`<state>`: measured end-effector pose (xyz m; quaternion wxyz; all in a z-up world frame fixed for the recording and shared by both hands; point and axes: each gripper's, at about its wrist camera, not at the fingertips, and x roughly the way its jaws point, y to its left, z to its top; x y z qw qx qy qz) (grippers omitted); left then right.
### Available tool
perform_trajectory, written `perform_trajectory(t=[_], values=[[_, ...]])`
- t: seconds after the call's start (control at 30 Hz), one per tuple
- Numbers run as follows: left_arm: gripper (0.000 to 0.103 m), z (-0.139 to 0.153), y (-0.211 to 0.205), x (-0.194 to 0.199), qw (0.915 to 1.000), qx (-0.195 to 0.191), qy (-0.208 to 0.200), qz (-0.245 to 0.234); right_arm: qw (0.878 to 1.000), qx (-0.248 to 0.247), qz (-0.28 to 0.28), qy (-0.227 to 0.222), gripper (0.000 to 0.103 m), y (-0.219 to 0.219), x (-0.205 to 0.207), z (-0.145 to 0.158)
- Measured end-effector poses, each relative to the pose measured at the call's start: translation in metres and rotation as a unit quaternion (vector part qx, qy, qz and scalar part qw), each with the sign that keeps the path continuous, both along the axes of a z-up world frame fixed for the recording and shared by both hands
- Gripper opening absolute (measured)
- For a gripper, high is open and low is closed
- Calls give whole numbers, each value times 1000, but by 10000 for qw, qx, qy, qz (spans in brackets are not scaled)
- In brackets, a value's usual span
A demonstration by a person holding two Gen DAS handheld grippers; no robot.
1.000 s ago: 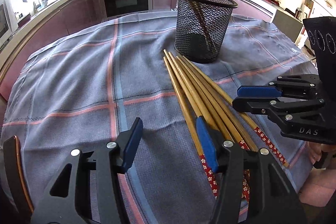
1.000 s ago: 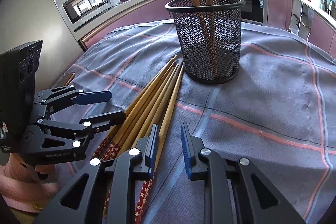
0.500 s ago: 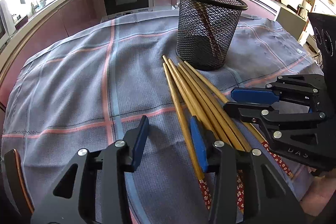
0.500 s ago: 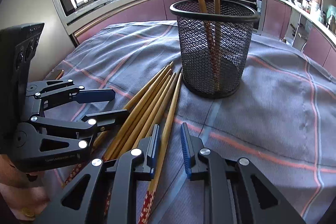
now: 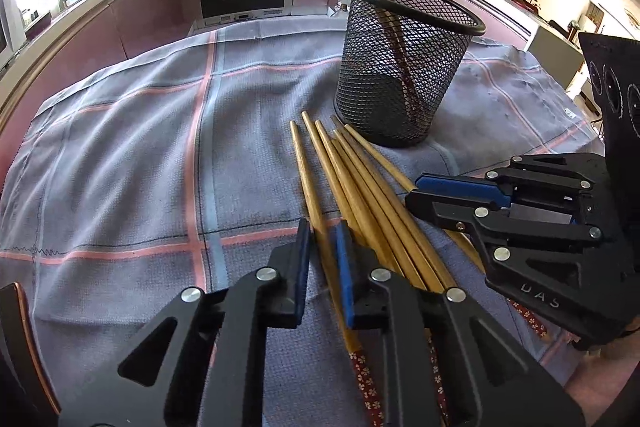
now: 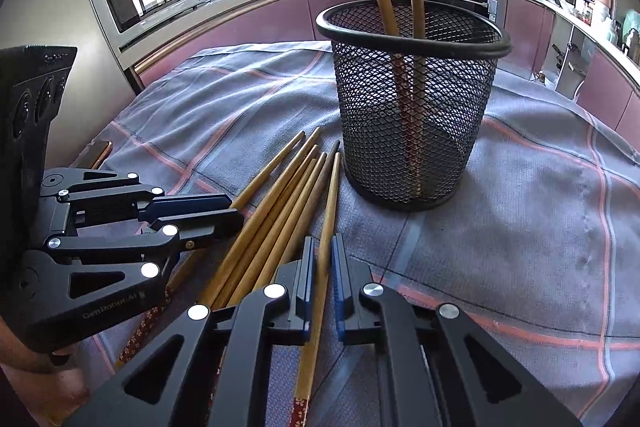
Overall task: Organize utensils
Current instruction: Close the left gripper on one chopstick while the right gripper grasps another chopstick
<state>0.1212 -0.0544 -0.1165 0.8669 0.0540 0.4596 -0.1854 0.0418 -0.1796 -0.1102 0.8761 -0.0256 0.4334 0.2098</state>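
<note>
Several wooden chopsticks [image 5: 360, 187] with red flowered ends lie in a bundle on the checked cloth, tips toward a black mesh holder [image 5: 404, 67] that holds two chopsticks upright. My left gripper [image 5: 322, 239] has closed around the leftmost chopstick [image 5: 308, 167] of the bundle. In the right wrist view my right gripper [image 6: 322, 259] has closed around the rightmost chopstick [image 6: 330, 195], beside the holder [image 6: 412, 99]. Each gripper also shows from the side in the other view: the right one [image 5: 416, 193], the left one [image 6: 234, 211].
The grey-blue cloth [image 5: 160, 167] with pink lines covers the table. A phone [image 6: 96, 153] lies at the table's left edge in the right wrist view. Kitchen counters and an oven stand behind the table.
Both grippers moved forward and down onto the bundle. The left jaws narrowed from wide open onto the leftmost chopstick. The right jaws narrowed onto the rightmost chopstick.
</note>
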Motion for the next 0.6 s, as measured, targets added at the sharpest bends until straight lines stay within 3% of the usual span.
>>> perform_trajectory(t=[0.2,0.6], values=[[12,-1,-3,1,10000,53,-20,80,9999,155,-38,32,6,-6,1,0],[7,14,18,-11,9987,-439,-51,247,9974,651,170,-269,5,-26,-20,26]])
